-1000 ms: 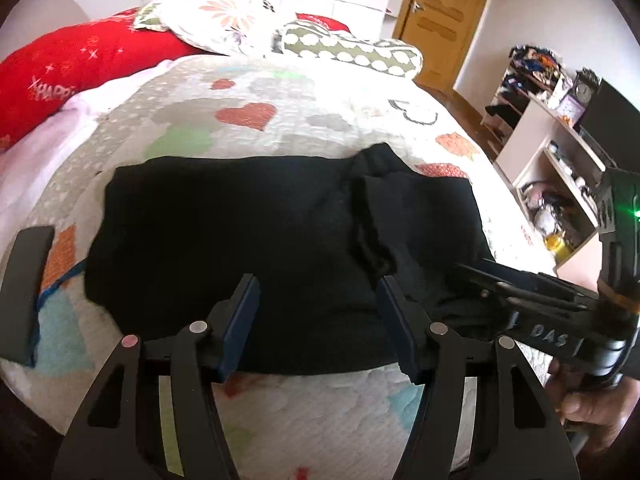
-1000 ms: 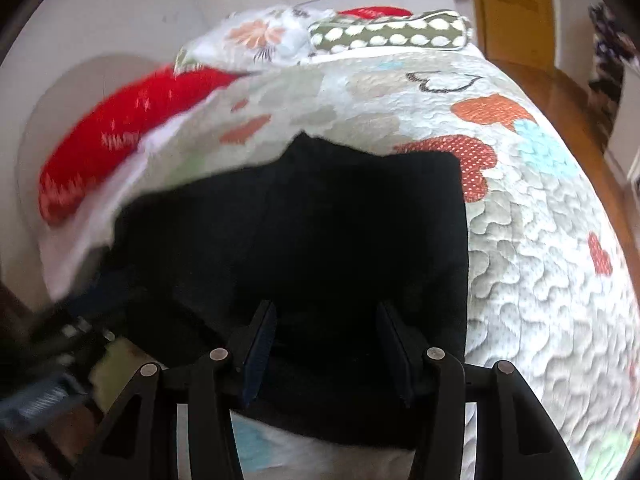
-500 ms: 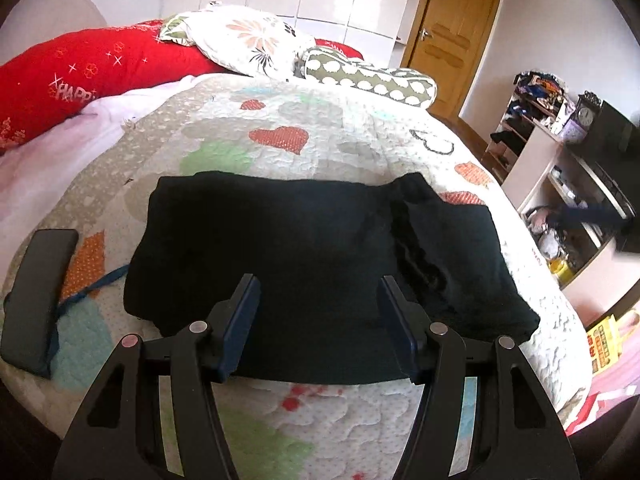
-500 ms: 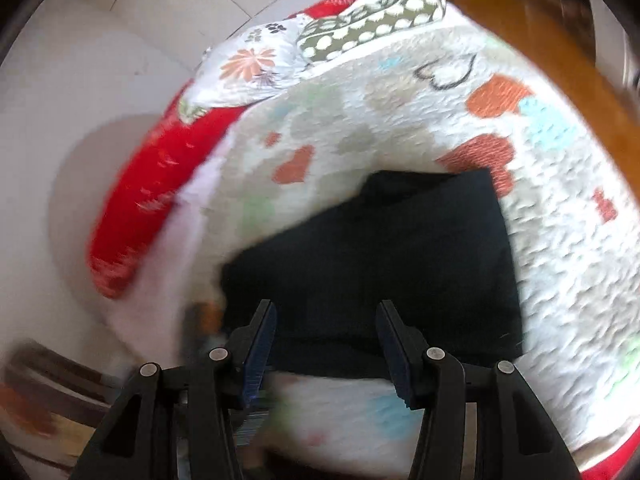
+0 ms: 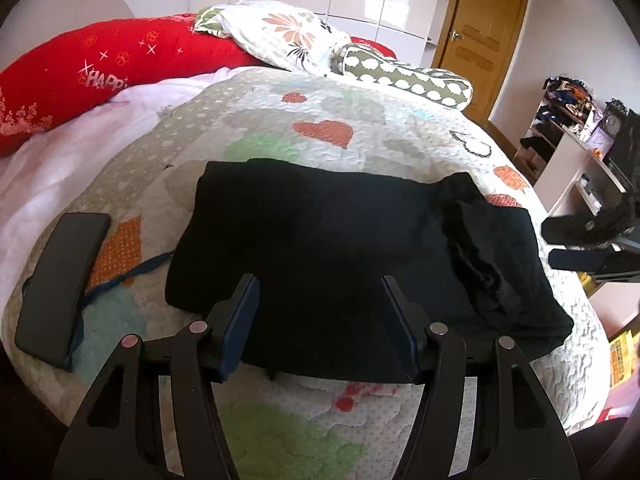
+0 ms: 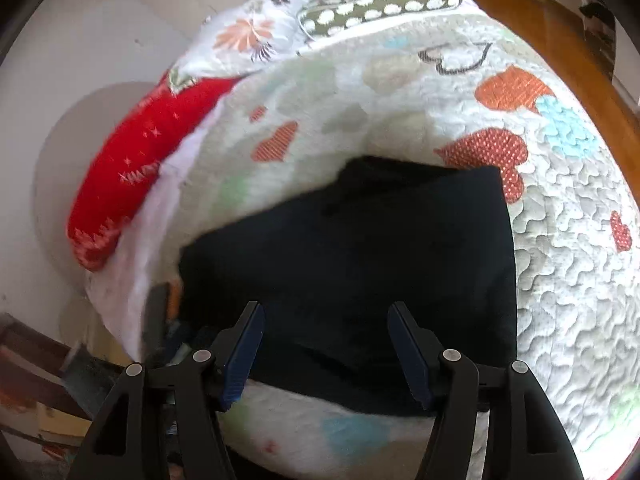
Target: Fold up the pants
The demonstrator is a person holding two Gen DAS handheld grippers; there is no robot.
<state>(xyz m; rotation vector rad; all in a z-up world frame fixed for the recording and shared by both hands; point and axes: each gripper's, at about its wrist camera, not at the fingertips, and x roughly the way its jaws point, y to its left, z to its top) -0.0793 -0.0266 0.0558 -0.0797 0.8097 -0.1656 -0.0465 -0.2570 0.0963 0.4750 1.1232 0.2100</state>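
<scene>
The black pants (image 5: pixel 344 256) lie folded into a flat rectangle on the quilted bed (image 5: pixel 360 128), with a bunched layer on top at the right end. My left gripper (image 5: pixel 320 312) is open and empty, held above the pants' near edge. The right gripper also shows at the right edge of the left wrist view (image 5: pixel 576 244), off the side of the bed. In the right wrist view the pants (image 6: pixel 360 272) fill the middle. My right gripper (image 6: pixel 326 344) is open and empty above their near edge.
A black phone (image 5: pixel 60 280) with a blue cord lies on the bed left of the pants. A red bolster (image 5: pixel 100 76) and patterned pillows (image 5: pixel 280 36) sit at the head. Shelves (image 5: pixel 576 152) and a wooden door (image 5: pixel 484 48) stand to the right.
Both grippers have pulled back and up from the pants. The right gripper left the pants' right end and swung away to the bed's side. The pants lie still.
</scene>
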